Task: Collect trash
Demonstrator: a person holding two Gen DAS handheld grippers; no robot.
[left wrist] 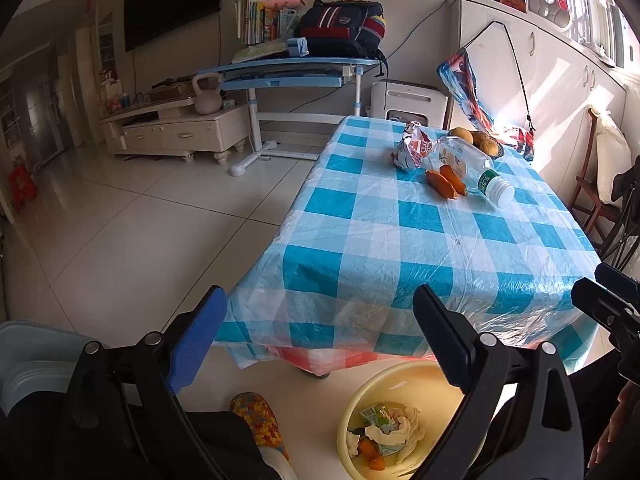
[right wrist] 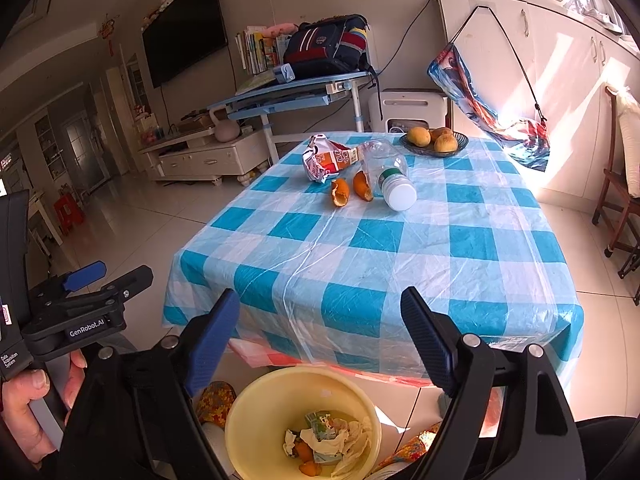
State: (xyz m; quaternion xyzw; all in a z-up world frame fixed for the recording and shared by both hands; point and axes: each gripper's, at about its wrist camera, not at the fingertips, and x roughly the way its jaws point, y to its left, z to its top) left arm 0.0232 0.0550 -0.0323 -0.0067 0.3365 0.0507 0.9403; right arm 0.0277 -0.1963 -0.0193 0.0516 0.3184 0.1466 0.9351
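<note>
Both tongs, left [left wrist: 320, 340] and right [right wrist: 320, 340], stand wide and empty above the yellow bin [right wrist: 256, 404]; reaching far across the tabletop [right wrist: 360, 264], you risk rolling the bottle [right wrist: 388, 172] away from the peels [right wrist: 340, 192] and wrapper [right wrist: 324, 158].

My right claw [right wrist: 320, 340] has black arms, blue ribbed pads and silver screws. My left claw [right wrist: 106, 276] is the same build, marked "GenRobot.AI". I wear patterned slippers [left wrist: 256, 420].
</note>
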